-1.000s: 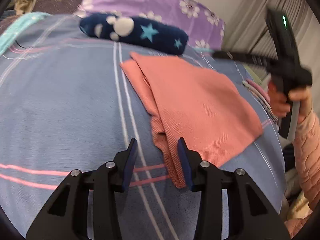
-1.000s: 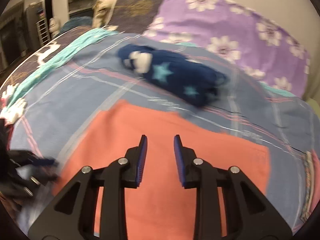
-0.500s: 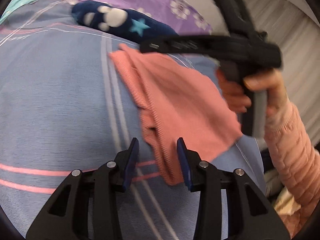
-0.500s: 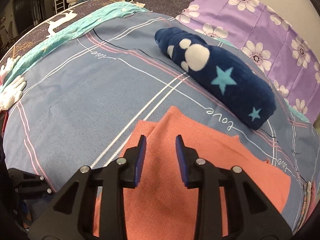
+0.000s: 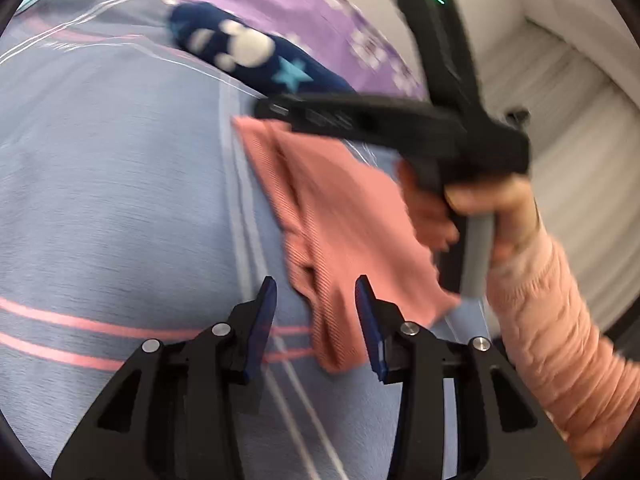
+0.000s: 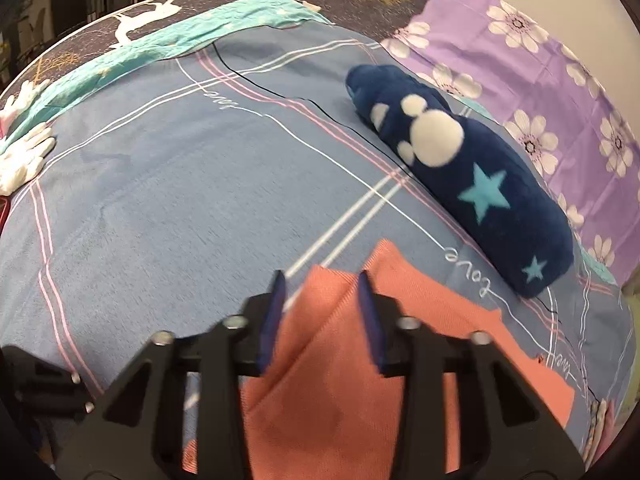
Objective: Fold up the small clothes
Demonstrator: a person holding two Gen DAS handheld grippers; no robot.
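Two tongs work over a bed [image 6: 168, 184] with a blue-grey striped cover. Wide bare cover lies to the left of the salmon cloth [image 5: 340, 216], which is folded over and sits at the cover's right part. Its far corner sits near the navy star roll [image 6: 472, 176], not touching. Left tongs [image 5: 316, 312] spread, the cloth's near corner between the pads, no pinch seen. Right tongs [image 6: 322, 308] have just been closing, jaws still apart, the cloth's far folded edge between them, pads not seen pressing. Only the left view shows the hand [image 5: 492, 212] on the right tool's handle, and a pink sleeve [image 5: 560, 328]. Only the right view shows the purple flowered pillow [image 6: 532, 64] sharply, a teal strip [image 6: 160, 44] along the far edge, and white gloves [image 6: 22, 156] at the left edge.
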